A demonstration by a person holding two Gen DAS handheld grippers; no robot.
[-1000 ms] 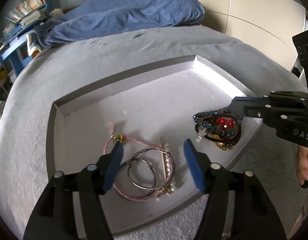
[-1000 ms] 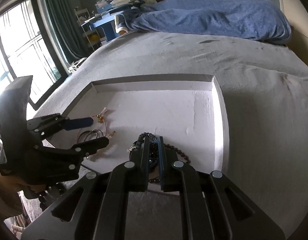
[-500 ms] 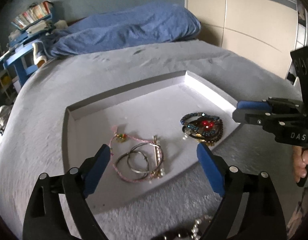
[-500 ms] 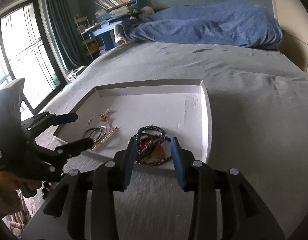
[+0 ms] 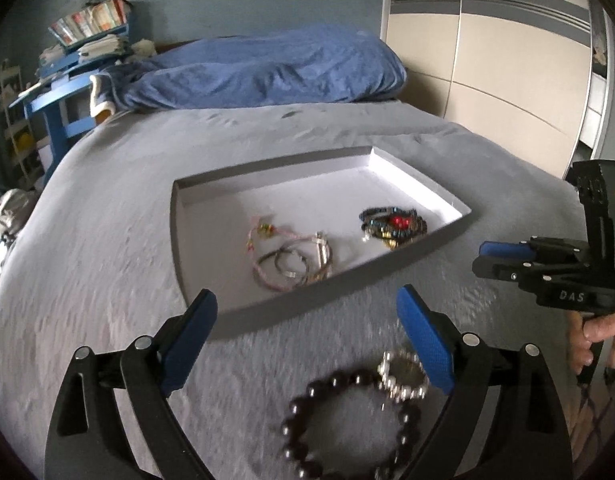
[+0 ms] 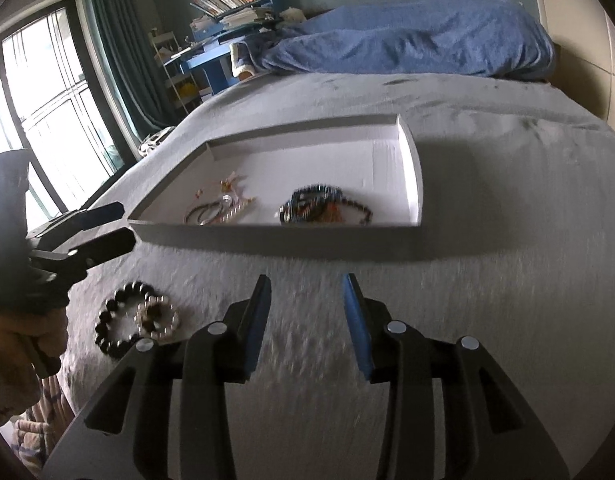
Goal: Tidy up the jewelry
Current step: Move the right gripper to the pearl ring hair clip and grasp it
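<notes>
Still loose: black bead bracelet (image 5: pixel 347 424) and silver bead bracelet (image 5: pixel 403 374) touching on grey blanket (image 5: pixel 107 280), near side of tray (image 5: pixel 179 240). Left gripper (image 5: pixel 307 312) directly above, jaws wide apart, empty. Right gripper (image 6: pixel 307 300) farther right, jaws just opened, empty.

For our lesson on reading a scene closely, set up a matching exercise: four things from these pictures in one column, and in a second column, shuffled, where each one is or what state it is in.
Things:
1. black bead bracelet
2. pink cord bracelet
3. blue blanket
4. left hand-held gripper

Places or states:
A. bunched at the far end of the bed
B. open, nothing between its pads
C. in the tray, left group
D. on the grey bedcover, outside the tray

Pairs: 1-D, 2-C, 3-A, 4-B
</notes>
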